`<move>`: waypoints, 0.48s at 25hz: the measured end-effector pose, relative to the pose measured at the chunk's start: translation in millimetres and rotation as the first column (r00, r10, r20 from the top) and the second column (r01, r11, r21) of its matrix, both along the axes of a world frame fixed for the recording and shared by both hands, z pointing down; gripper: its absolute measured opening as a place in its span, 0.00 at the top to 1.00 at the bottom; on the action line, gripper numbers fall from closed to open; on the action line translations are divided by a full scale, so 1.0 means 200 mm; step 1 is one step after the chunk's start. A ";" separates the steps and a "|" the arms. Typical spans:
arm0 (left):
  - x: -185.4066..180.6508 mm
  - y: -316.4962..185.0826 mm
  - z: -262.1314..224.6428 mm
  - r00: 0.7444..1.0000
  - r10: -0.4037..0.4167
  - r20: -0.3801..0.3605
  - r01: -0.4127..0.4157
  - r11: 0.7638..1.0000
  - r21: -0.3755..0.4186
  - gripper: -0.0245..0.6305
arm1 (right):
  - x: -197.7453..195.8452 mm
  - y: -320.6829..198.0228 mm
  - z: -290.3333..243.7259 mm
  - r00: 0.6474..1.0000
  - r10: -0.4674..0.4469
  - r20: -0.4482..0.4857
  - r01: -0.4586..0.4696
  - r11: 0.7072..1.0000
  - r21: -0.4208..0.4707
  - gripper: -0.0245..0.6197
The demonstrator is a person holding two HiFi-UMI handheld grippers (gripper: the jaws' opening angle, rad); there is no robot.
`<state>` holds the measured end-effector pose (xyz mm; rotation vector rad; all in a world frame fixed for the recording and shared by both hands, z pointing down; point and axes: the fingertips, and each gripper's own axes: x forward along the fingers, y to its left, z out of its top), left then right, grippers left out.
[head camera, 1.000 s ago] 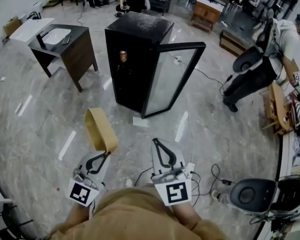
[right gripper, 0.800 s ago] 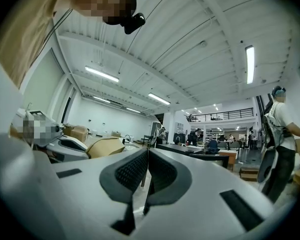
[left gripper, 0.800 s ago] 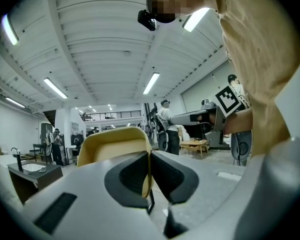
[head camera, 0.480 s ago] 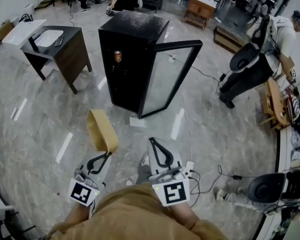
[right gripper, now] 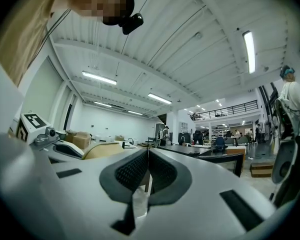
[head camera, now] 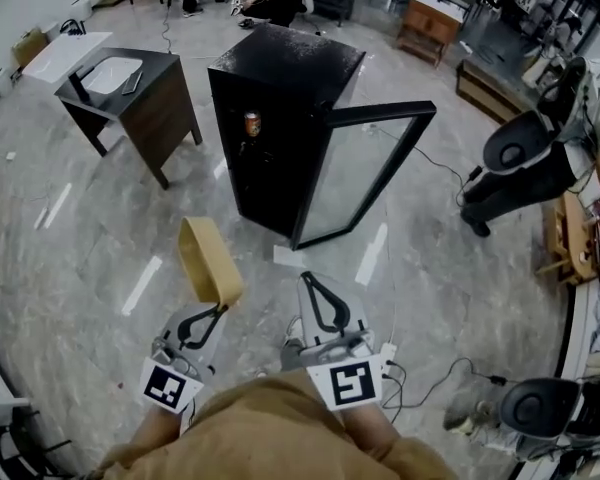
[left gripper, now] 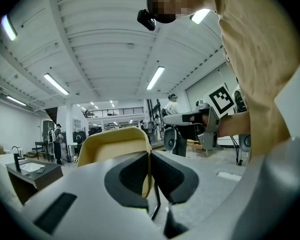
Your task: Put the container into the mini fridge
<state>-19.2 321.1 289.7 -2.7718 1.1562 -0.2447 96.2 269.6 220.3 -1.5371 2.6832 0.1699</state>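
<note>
Carrying step judged in hand: the tan container (head camera: 208, 258) is pinched at its wall by the left gripper (head camera: 216, 310), well short of the open mini fridge (head camera: 280, 128). The right gripper (head camera: 307, 282) fingers are pressed together, empty. Closer approach is required.

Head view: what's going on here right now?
A person holds a tan container pinched by its rim in the left gripper. The right gripper is shut on nothing. The mini fridge stands ahead on the floor, its door open and a can inside. The container is not in it yet.
</note>
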 end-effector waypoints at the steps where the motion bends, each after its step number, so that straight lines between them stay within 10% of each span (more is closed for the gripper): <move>1: 0.01 -0.05 0.00 1.000 -0.008 -0.011 0.008 1.000 -0.003 0.93 | 0.02 -0.06 0.01 1.000 -0.002 0.001 0.002 1.000 -0.006 0.96; 12: 0.16 -0.67 -0.02 0.996 -0.091 0.015 0.091 0.996 0.000 0.93 | 0.19 -0.65 0.01 0.997 -0.071 0.028 0.072 0.997 -0.005 0.96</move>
